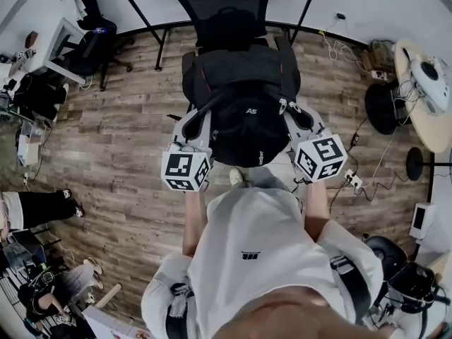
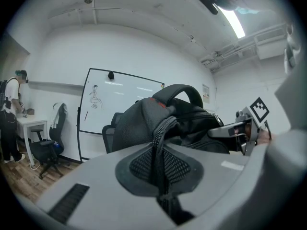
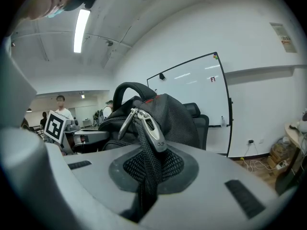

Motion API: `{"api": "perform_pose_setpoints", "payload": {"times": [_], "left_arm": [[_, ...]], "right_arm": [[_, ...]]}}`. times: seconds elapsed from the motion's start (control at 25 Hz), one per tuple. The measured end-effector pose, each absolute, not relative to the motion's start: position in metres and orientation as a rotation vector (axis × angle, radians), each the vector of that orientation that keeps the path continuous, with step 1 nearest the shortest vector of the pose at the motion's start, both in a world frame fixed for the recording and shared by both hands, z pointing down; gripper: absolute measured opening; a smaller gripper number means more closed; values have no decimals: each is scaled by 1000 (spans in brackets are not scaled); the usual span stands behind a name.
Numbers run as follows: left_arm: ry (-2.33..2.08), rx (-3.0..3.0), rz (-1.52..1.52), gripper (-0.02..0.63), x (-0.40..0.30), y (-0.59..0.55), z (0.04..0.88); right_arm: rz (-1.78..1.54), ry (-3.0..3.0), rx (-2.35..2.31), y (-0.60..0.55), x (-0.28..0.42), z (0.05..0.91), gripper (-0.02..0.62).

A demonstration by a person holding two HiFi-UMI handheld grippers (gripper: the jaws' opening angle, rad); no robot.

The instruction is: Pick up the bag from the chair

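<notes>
A person stands before a black office chair (image 1: 224, 6) with a gripper in each hand, both clamped on the black bag (image 1: 247, 122) at the seat. The left gripper (image 1: 198, 122) has its fingers pressed together on the left strap (image 2: 157, 145). The right gripper (image 1: 292, 113) is closed the same way on the right strap (image 3: 145, 174), just below a metal buckle (image 3: 152, 128). The bag lies directly ahead of and between both sets of fingers, bulging above them, its long axis running away from the fingertips toward the backrest. Neither hand is nearer, each gripping its own side. Whether the bag has left the seat cannot be told. The lift looks to turn on raising both straps evenly, up and back from the chair.
</notes>
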State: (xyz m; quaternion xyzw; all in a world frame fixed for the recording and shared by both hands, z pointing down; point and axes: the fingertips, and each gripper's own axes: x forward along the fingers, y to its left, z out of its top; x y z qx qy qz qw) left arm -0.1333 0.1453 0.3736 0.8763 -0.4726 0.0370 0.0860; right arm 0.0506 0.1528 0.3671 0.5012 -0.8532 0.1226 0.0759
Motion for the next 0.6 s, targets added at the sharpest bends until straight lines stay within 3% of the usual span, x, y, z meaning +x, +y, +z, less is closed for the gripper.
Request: {"api": "perform_pose_setpoints", "payload": {"times": [0.6], "left_arm": [[-1385, 2606, 94, 20, -154, 151, 381]], "right_arm": [[355, -2540, 1510, 159, 30, 373, 9]]}}
